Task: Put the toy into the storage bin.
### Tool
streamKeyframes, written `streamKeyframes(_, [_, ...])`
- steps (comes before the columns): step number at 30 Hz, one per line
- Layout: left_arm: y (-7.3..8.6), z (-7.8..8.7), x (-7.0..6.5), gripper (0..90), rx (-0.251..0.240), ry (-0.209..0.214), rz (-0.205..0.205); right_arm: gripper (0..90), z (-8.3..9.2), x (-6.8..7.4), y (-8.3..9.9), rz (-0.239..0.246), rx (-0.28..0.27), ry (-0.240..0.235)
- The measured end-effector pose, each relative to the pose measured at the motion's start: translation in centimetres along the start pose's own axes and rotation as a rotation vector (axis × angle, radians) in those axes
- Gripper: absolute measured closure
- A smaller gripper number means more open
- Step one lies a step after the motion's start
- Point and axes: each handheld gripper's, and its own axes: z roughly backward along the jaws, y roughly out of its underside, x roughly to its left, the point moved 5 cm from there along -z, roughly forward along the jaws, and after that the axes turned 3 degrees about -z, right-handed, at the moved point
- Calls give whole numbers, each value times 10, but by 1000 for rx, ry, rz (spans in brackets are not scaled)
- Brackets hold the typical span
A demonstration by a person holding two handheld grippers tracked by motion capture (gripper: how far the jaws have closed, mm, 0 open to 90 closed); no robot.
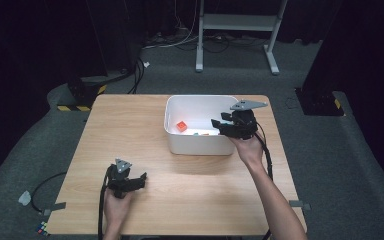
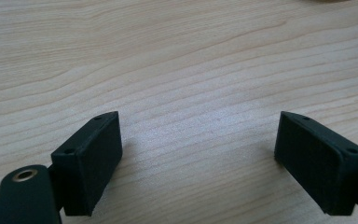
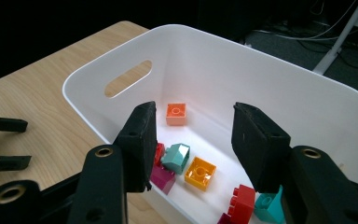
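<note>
Left gripper (image 2: 198, 154): resting low over the bare table (image 1: 130, 130), well short of the white bin (image 1: 180, 142); jaws standing wide apart, gripping nothing.
Right gripper (image 3: 193, 140): hovering at the bin's near right rim; jaws standing apart, nothing between them.
Bricks: lying loose on the bin floor, an orange brick (image 3: 176, 114) farthest in; teal (image 3: 176, 157), yellow (image 3: 200, 173), magenta (image 3: 163, 178) and red (image 3: 241, 199) ones sitting nearer the gripper.
Bin: standing at the table's far edge, right of centre, handle slot (image 3: 128, 78) facing left.
Open room: bare tabletop lying left of and in front of the bin.
</note>
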Motion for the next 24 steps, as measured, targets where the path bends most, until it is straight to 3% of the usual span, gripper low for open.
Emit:
streamKeyframes(14, [0,0,0,151,0,-1,0,488,25,9,29,-6,-40,-25])
streamKeyframes(24, [0,0,0,151,0,-1,0,480,29,16,70,-29,-22,-28])
